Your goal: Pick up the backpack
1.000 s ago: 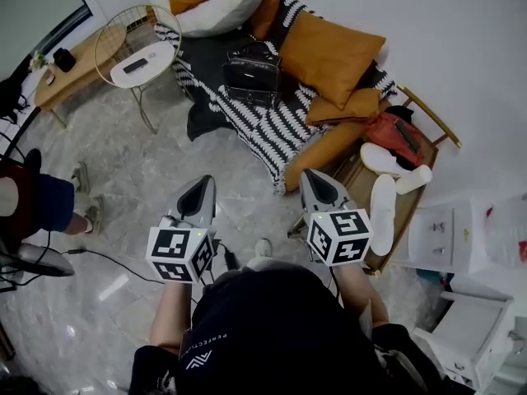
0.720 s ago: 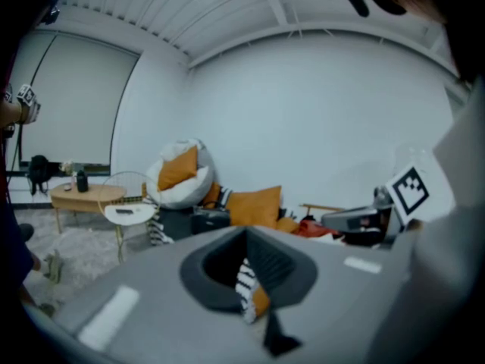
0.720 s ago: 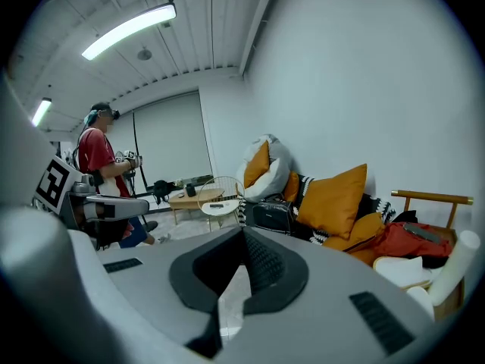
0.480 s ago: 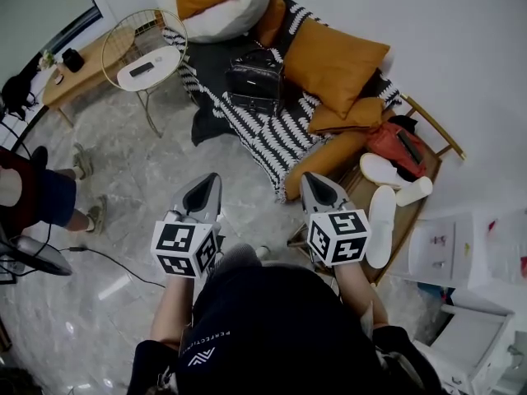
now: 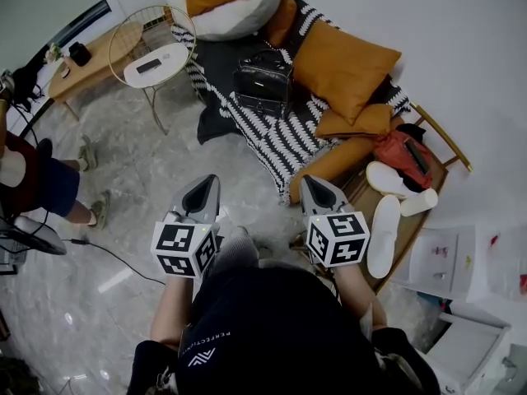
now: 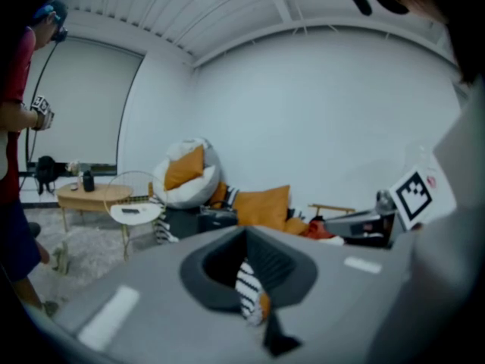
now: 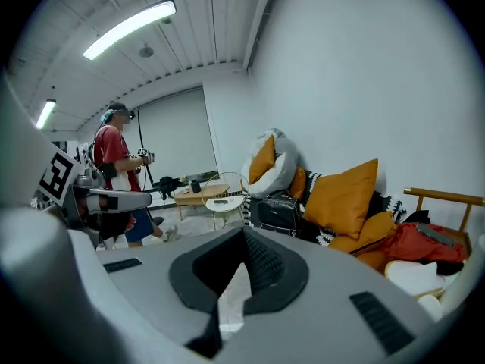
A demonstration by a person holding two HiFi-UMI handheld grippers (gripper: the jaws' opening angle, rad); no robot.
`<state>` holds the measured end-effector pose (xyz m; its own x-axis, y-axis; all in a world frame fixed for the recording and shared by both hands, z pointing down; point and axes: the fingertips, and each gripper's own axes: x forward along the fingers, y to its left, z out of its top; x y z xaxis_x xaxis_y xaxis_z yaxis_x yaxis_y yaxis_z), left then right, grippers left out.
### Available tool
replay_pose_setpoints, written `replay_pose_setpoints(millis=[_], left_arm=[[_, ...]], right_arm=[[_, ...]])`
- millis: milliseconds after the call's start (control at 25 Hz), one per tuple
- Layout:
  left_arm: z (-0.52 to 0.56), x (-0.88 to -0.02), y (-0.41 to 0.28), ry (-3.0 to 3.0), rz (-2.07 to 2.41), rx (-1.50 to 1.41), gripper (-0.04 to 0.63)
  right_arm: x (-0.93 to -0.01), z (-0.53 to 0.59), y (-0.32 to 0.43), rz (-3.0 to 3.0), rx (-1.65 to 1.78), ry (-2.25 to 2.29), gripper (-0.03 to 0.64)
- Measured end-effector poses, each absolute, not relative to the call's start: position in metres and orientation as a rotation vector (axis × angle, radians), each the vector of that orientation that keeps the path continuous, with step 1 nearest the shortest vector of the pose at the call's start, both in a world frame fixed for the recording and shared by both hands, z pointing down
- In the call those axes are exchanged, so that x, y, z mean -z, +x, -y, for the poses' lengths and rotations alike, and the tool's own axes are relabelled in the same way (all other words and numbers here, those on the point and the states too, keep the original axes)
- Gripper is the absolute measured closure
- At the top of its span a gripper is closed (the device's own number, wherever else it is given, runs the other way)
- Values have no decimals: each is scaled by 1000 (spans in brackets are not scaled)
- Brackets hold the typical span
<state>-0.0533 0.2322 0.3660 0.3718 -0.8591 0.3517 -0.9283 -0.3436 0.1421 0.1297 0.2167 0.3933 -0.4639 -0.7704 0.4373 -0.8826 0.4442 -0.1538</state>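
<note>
The backpack point(image 5: 263, 82) is a black, glossy bag standing upright on a black-and-white patterned blanket point(image 5: 284, 138) on the low sofa, far ahead of both grippers. It also shows small in the left gripper view as the backpack point(image 6: 216, 220) and in the right gripper view as the backpack point(image 7: 276, 212). My left gripper point(image 5: 202, 189) and right gripper point(image 5: 316, 186) are held side by side over the marble floor, both pointing toward the sofa. The left gripper point(image 6: 244, 235) is shut and empty. The right gripper point(image 7: 244, 233) is likewise shut with nothing in it.
Orange cushions point(image 5: 344, 66) lie right of the backpack, a white beanbag point(image 5: 224, 6) behind it. A round wire side table point(image 5: 155, 49) and a wooden table point(image 5: 86, 60) stand left. A red bag point(image 5: 403, 156) and white slippers point(image 5: 384, 225) rest on a wooden rack. A person point(image 5: 29, 183) stands left, a cable point(image 5: 115, 257) on the floor.
The sofa, backpack and side table have shifted slightly right and down in the head view as I come closer. Both grippers keep their pose and stay shut.
</note>
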Motion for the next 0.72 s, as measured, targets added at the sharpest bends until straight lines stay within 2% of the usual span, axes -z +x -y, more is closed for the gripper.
replay_pose_setpoints(millis=[720], left_arm=[[-101, -390, -90, 2344, 1475, -336, 588]], right_arm=[[-415, -116, 99, 2310, -641, 1481, 607]])
